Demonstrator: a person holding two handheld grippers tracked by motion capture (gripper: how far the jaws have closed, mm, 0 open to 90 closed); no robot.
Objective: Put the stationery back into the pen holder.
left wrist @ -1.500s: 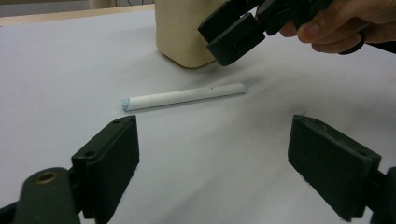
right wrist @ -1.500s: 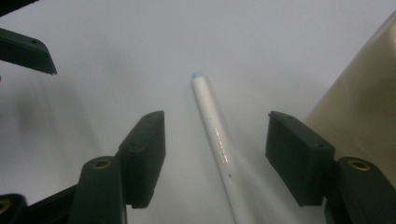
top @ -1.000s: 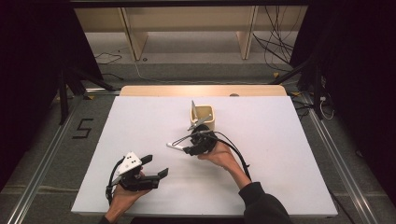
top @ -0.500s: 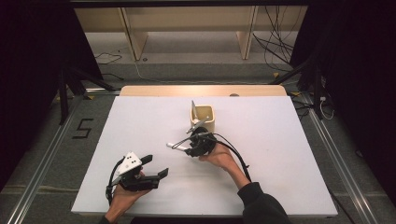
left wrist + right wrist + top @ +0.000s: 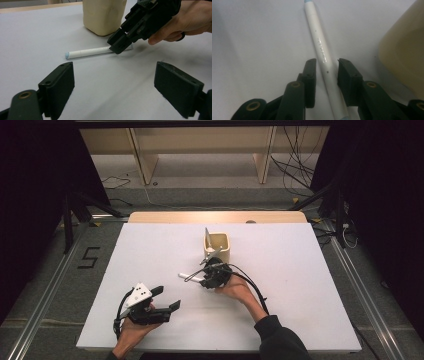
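with the pen [image 5: 323, 53] flat on the table [image 5: 310, 270] just beside the cup [image 5: 218, 247], right gripper [image 5: 326, 65] straddles it – jaws apart, not yet clamped, pen's long axis running along the jaws – left gripper [image 5: 113, 86] wide open, well apart.

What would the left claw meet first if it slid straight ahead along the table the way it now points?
Probably the white pen lying across its path, with the right claw at its far end; the cream cup stands farther back.
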